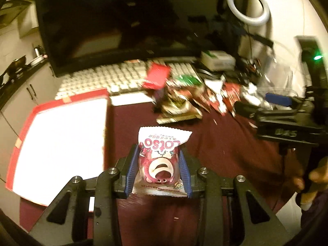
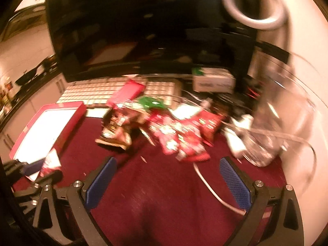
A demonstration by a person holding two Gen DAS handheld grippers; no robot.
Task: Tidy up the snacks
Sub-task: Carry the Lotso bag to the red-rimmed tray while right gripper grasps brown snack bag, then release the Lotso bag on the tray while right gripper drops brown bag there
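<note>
A maroon cloth [image 1: 215,149] covers the desk in front of a dark monitor [image 1: 114,20] and a white keyboard [image 1: 98,80]. The left gripper [image 1: 159,164] clamps a pink Lotso snack packet [image 1: 161,160] above the cloth, beside the red-rimmed box [image 1: 59,137] at the left edge. The right gripper [image 2: 167,184] stands wide open and empty, short of the snack pile [image 2: 174,131] by the keyboard.

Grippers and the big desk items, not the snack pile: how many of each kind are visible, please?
Grippers: 2, the left gripper shut on the Lotso snack packet, the right gripper open
Red-rimmed trays: 1
Keyboards: 1
Monitors: 1
Ring lights: 1
Total: 6
</note>
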